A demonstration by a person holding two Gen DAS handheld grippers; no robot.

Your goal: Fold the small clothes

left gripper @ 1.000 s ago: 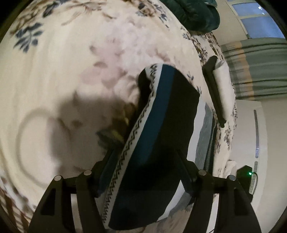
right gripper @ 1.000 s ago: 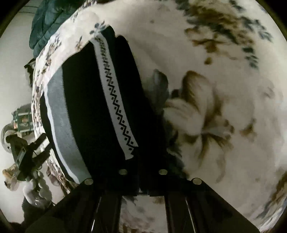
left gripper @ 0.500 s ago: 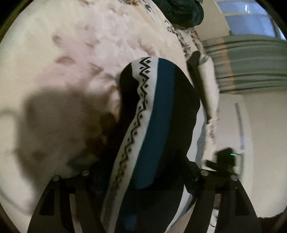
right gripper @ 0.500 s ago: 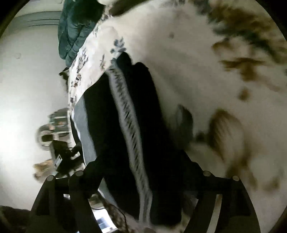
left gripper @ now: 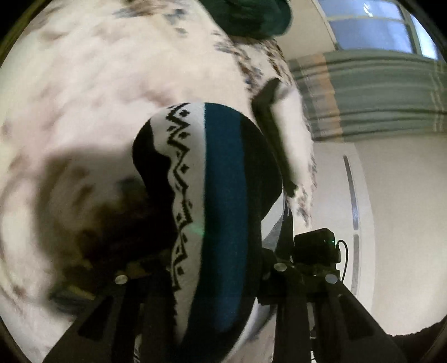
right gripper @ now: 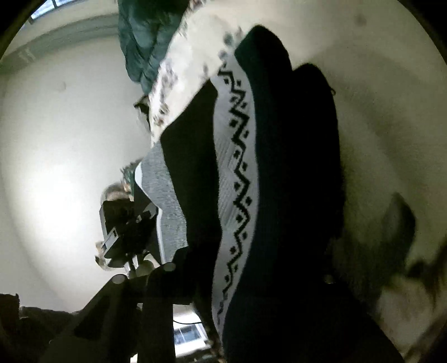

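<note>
Knitwear (left gripper: 223, 201), patterned, is clamped by the left gripper (left gripper: 212, 276) and the right gripper (right gripper: 245, 282). A window (left gripper: 371, 30) at 1 o'clock is shown only in the left view; grey panel (right gripper: 164, 195) only in the right.

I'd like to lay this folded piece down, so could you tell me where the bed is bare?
Bare floral bedspread lies left of the striped garment, short of the teal bundle. The right edge is crowded by a dark-trimmed pillow.
</note>
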